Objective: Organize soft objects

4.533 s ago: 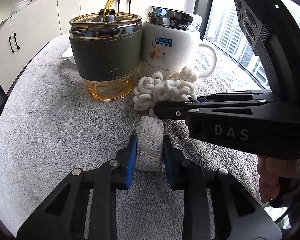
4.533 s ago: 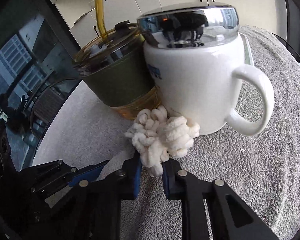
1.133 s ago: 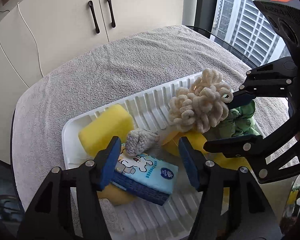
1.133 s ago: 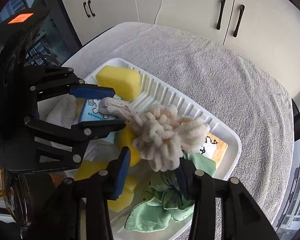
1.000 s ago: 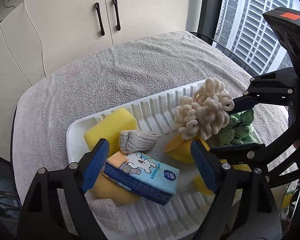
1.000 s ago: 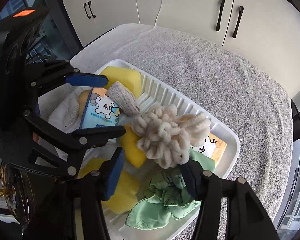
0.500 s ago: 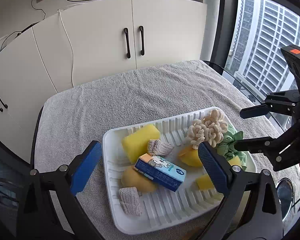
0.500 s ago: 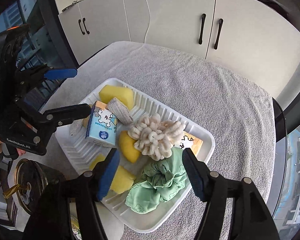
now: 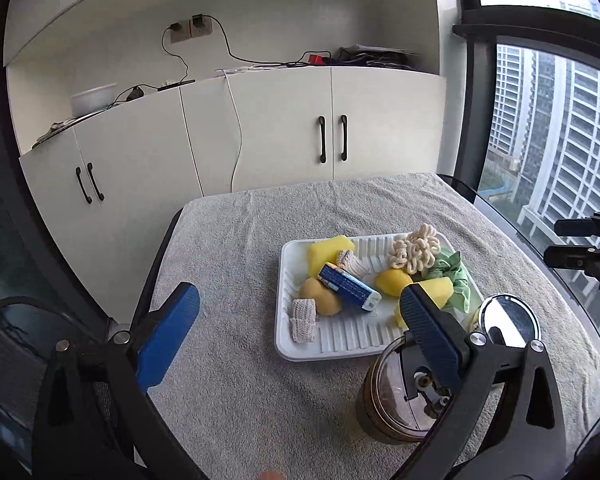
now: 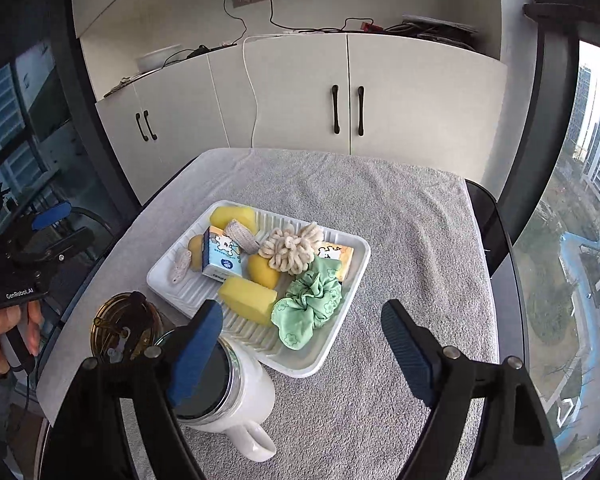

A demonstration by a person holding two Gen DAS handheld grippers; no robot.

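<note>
Both the left gripper (image 9: pixel 300 328) and right gripper (image 10: pixel 304 344) have just been spreading, nothing between them, above the table (image 10: pixel 400 208); the soft things lie in the white tray (image 10: pixel 336 344).

Tabletop (image 10: pixel 412 232) under grey terry cloth, nubby, matt. Tray (image 10: pixel 342 344) ahead of fingers: white plastic, ribbed, slight sheen. Yellow sponges (image 10: pixel 247 300) porous, matt. Scrunchie (image 10: pixel 310 300) green satin-like cloth, soft gloss. Yarn bundle (image 10: pixel 292 250) cream, looped, fuzzy. Mug (image 10: pixel 248 396) near fingers: glossy white ceramic, mirror-bright metal lid (image 9: pixel 508 318).
</note>
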